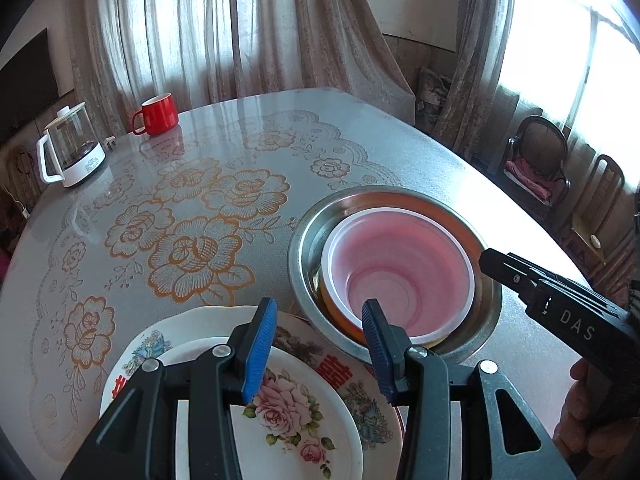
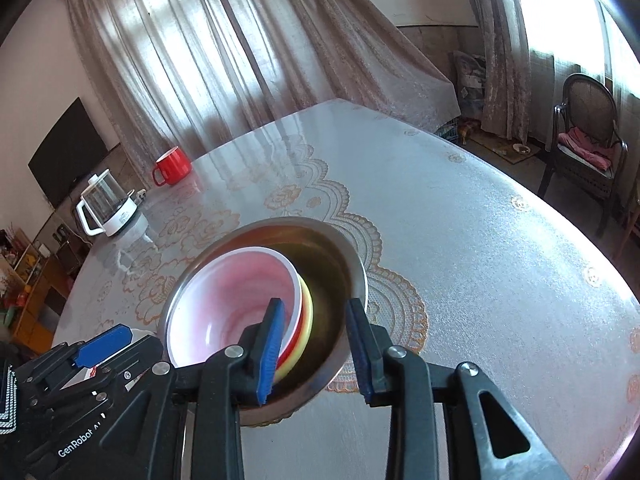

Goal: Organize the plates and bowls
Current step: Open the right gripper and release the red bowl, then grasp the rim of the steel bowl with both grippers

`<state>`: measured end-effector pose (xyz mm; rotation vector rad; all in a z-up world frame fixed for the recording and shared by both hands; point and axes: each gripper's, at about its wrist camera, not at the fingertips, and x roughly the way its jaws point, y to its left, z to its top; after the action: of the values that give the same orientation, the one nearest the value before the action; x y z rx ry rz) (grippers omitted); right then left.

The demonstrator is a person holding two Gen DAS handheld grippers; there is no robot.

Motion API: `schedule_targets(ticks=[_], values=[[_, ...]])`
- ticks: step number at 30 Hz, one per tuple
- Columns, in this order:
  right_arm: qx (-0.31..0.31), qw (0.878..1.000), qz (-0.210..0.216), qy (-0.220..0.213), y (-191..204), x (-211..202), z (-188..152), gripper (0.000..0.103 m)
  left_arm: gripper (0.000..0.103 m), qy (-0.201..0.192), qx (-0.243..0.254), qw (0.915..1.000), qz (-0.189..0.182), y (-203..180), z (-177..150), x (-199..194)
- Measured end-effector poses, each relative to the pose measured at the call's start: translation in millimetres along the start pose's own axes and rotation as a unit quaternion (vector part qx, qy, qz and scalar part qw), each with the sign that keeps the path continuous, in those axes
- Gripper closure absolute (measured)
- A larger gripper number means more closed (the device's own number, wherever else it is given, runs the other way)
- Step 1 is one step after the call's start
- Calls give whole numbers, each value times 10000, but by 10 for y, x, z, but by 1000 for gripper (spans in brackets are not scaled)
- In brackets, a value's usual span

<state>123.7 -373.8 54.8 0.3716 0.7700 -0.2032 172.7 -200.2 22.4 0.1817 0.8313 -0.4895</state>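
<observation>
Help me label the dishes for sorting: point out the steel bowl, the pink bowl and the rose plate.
steel bowl (image 1: 308, 240), left wrist view, on its left inner wall.
pink bowl (image 1: 400, 256), left wrist view, on its inside wall.
rose plate (image 1: 296, 420), left wrist view, on its painted centre.

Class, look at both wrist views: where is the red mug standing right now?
The red mug stands at the table's far left edge in both views, just right of the glass kettle and in front of the curtains.

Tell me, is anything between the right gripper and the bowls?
Nothing visible does. The right gripper sits open right at the pink-and-white plastic bowl, which is nested in the round steel bowl.
</observation>
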Motion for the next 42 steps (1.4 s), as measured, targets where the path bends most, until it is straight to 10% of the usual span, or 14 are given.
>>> schedule_targets(ticks=[42], values=[[596,9975,289,242,-221,7,-246,70,61,309,-986,9945,-186,641,204,251]])
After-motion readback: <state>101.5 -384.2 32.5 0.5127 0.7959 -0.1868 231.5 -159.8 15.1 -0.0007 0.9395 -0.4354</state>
